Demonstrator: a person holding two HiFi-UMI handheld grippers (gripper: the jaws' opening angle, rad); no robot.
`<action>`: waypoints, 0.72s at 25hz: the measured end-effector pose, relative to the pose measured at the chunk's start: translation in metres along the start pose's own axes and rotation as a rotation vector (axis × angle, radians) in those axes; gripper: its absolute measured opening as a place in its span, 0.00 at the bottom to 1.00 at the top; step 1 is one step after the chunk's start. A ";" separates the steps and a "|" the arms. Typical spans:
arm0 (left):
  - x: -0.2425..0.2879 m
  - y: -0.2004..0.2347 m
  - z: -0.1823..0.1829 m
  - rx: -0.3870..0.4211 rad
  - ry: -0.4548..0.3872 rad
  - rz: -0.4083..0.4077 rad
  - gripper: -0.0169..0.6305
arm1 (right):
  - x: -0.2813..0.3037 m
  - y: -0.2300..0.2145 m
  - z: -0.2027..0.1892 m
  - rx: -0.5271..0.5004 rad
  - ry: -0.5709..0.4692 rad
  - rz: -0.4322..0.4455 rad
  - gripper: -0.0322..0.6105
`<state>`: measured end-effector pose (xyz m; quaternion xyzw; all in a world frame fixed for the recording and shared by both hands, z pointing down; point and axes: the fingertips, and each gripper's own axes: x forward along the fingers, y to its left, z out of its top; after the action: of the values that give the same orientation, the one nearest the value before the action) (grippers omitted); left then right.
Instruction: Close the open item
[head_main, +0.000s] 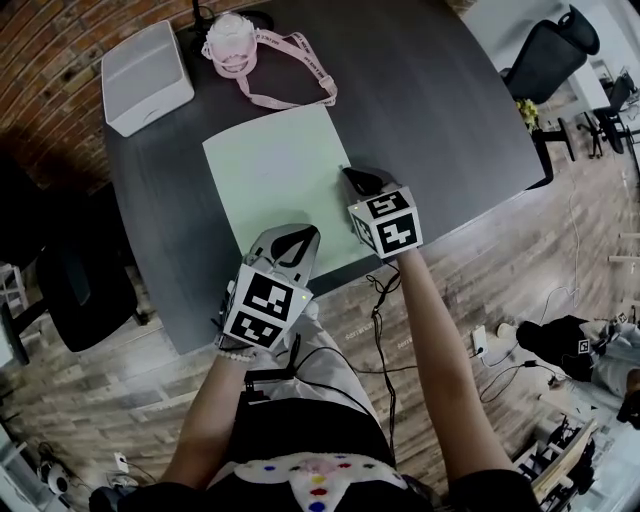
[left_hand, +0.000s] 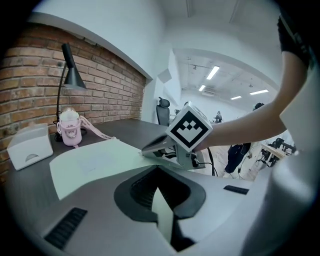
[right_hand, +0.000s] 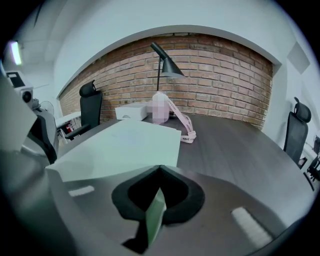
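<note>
A pale green folder lies spread on the dark table, reaching its near edge. My left gripper is shut on the folder's near edge, and a strip of green shows between its closed jaws in the left gripper view. My right gripper is shut on the folder's right edge; the green edge is pinched between its jaws. The left gripper view shows the right gripper at the green folder's corner. No fold line is visible.
A white box and a pink bottle with a printed pink strap stand at the table's far side, beside a black lamp. Office chairs stand around the table. Cables trail on the wooden floor.
</note>
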<state>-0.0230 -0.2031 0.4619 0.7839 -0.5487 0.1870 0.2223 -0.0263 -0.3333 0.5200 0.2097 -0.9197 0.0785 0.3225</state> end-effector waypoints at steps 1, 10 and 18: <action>-0.003 0.001 0.002 0.005 -0.005 0.004 0.03 | -0.002 0.000 0.001 0.014 -0.013 0.005 0.06; -0.029 0.008 0.012 0.039 -0.048 0.034 0.03 | -0.032 -0.005 0.019 0.018 -0.112 -0.088 0.06; -0.070 0.006 0.041 0.121 -0.149 0.052 0.04 | -0.090 0.027 0.050 0.006 -0.268 -0.129 0.06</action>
<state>-0.0492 -0.1732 0.3915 0.7933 -0.5714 0.1666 0.1283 -0.0023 -0.2932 0.4242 0.2782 -0.9388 0.0318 0.2008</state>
